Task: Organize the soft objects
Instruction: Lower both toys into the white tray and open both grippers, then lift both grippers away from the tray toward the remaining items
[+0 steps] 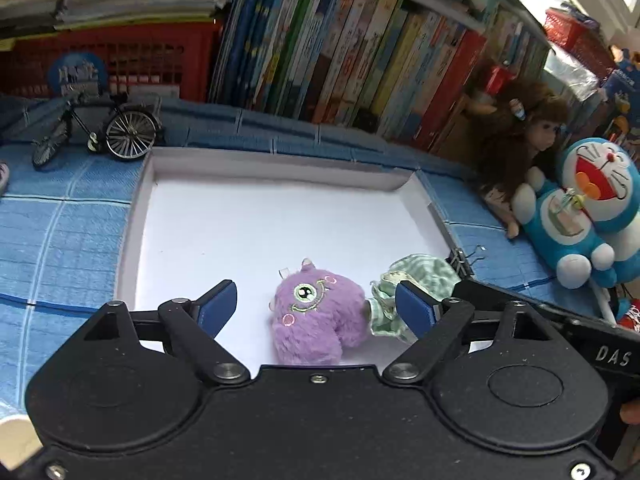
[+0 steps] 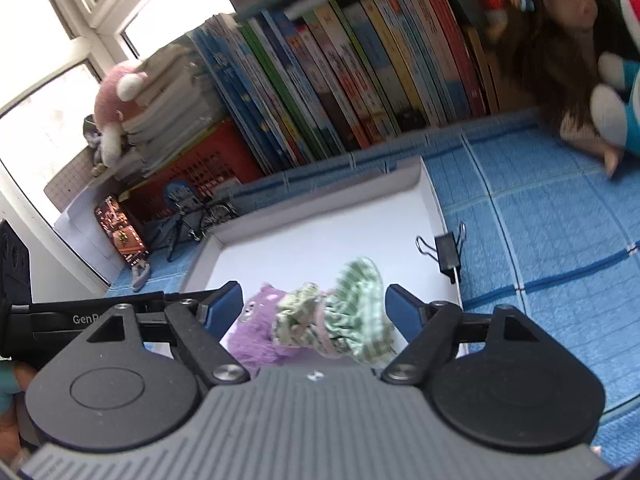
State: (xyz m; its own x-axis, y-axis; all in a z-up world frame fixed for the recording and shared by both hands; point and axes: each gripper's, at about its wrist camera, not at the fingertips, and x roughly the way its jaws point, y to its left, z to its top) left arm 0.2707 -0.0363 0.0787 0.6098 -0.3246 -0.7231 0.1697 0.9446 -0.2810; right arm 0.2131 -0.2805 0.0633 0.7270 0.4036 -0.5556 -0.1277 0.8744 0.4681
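The left tongs [image 1: 316,306] stood wide open low in the left wrist frame, their blue-padded fingers [image 1: 218,306] on either side of a fuzzy purple one-eyed plush monster [image 1: 316,316] that lay on the floor of a shallow white cardboard tray [image 1: 256,216], touching neither pad. Just right of the plush, touching it, lay a crumpled green-and-white checked cloth garment [image 1: 416,276], partly behind the right-hand pad. In the right wrist frame the right tongs [image 2: 314,308] were also spread open, with the checked garment [image 2: 344,320] between the pads at lower centre and the purple plush [image 2: 256,332] at its left, both somewhat blurred. A black binder clip [image 2: 446,254] sat on the tray's right rim. The tray rested on a blue checked mat [image 1: 60,232]. At the right of the left wrist frame a long-haired brown doll [image 1: 524,140] and a blue-and-white cat plush [image 1: 592,208] leaned by a row of upright books [image 1: 360,52], and a small metal model bicycle [image 1: 100,128] stood at the upper left.
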